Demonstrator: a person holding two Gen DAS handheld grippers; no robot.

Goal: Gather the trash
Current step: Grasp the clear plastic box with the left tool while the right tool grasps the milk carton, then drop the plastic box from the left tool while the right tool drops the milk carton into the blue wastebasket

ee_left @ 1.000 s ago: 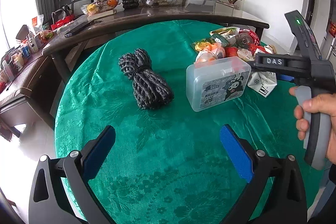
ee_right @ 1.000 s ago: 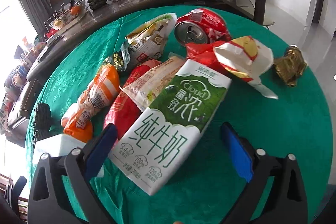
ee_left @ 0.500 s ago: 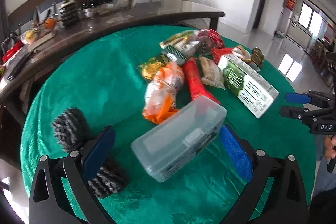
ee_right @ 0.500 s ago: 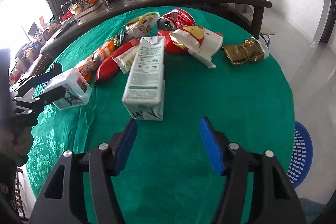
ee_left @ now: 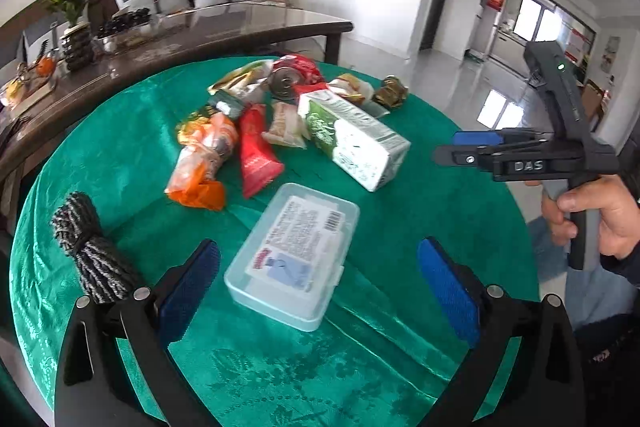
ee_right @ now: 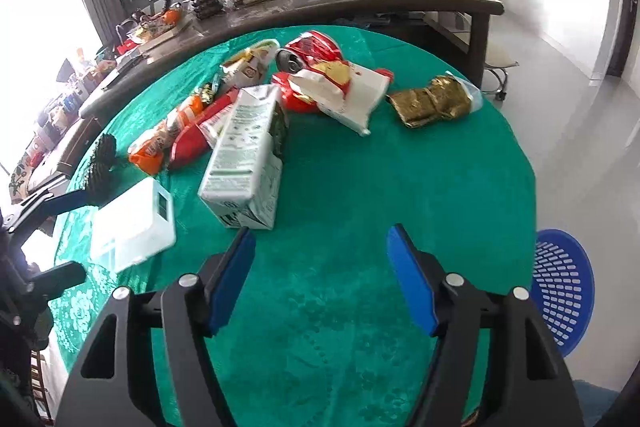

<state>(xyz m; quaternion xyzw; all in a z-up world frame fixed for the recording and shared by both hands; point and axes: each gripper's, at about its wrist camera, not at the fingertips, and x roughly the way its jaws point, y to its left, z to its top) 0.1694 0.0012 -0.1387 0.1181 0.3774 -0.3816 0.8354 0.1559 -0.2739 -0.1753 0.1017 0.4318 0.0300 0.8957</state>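
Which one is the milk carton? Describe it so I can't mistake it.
On the round green table, look at the near end of the trash pile. The milk carton lies on its side there, beside the clear plastic box. It is the only rigid white-and-green rectangular box among crumpled wrappers.
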